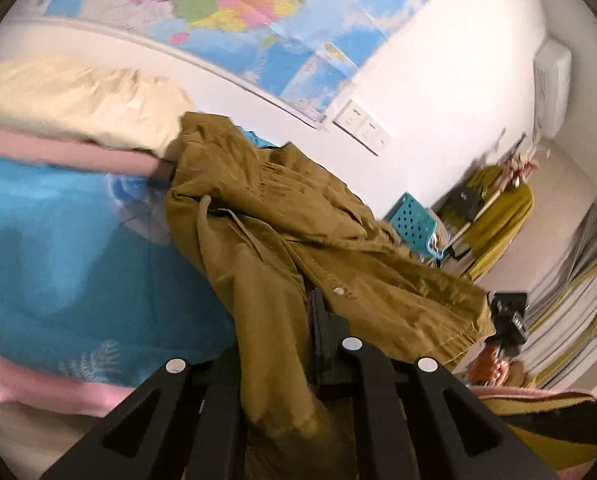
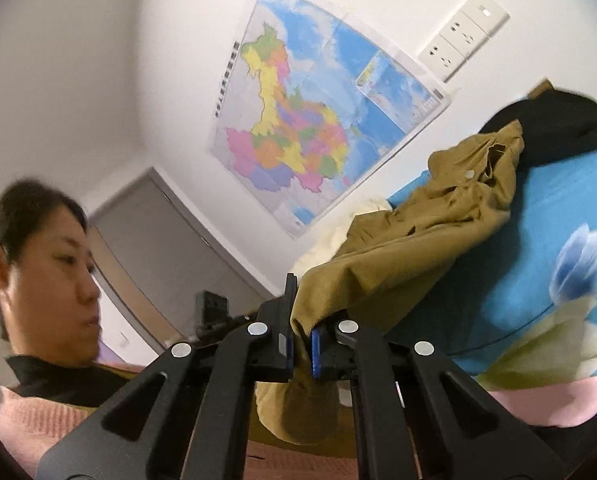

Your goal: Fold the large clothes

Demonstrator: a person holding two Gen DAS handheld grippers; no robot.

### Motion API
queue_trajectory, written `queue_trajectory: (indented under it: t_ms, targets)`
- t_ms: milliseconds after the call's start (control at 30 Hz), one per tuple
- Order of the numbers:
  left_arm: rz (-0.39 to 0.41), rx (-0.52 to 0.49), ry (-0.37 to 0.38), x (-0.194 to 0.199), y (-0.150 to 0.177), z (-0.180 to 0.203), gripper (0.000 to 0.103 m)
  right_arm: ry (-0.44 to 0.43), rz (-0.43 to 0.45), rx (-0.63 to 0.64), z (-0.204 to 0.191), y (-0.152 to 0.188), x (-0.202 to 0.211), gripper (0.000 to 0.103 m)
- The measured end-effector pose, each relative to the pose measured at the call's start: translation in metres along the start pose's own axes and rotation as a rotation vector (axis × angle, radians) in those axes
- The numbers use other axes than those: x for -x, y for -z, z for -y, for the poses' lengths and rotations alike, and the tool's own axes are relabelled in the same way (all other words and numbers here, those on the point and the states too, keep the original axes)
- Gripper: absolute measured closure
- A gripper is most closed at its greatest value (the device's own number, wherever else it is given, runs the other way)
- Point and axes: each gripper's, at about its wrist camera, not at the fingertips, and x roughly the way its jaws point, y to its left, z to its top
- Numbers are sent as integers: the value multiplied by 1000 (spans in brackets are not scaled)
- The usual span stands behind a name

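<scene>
A large olive-brown corduroy jacket [image 1: 298,216] lies bunched on the blue bedspread [image 1: 78,248], and its near edge is lifted off the bed. My left gripper [image 1: 298,328] is shut on one part of that edge. Cloth drapes over the left finger and hides it; only the black right finger [image 1: 324,328] shows. In the right wrist view the jacket [image 2: 418,224] stretches from the bed to my right gripper [image 2: 301,324], which is shut on a fold of it. At the right of the left wrist view, the right gripper [image 1: 508,320] holds the jacket's other corner.
A cream pillow [image 1: 78,96] lies at the head of the bed, under a wall map [image 1: 238,8] and sockets [image 1: 362,126]. A teal basket [image 1: 412,224] and a yellow-draped rack [image 1: 498,216] stand beyond the bed. Dark clothing [image 2: 558,128] lies on the bedspread [image 2: 518,248]. A person in a pink sweater [image 2: 38,420] stands close.
</scene>
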Motion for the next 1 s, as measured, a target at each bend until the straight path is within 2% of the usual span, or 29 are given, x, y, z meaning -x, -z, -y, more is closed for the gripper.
queue_trajectory:
  t_ms: [100,167,233,500,667,767,1000]
  targets:
    - [-61,121,-2,-18,1,-26,95,40,-11,-99,25,2,-7,98]
    - [-98,174,-10,-25,-1,-41,95,47,-22,-147,36,0,-14,98]
    - [-98,196,13,-24,-8,-44,95,48,-21,-143,35,-7,-18,98]
    - [-54,125,27,-19,-72,-22,93,54,22,-122,37,-71,-32,98]
    - [-67,110,23,-33,-121,-16,92,66,46,-130,49,-117,-51,98]
    - [-75,106,7,-48,-156,-16,92,53,38,-146,58,-139,-64,97]
    - [-112,139,-49,-94,-213,-30,91,132,33,-205,97,-189,-102,96]
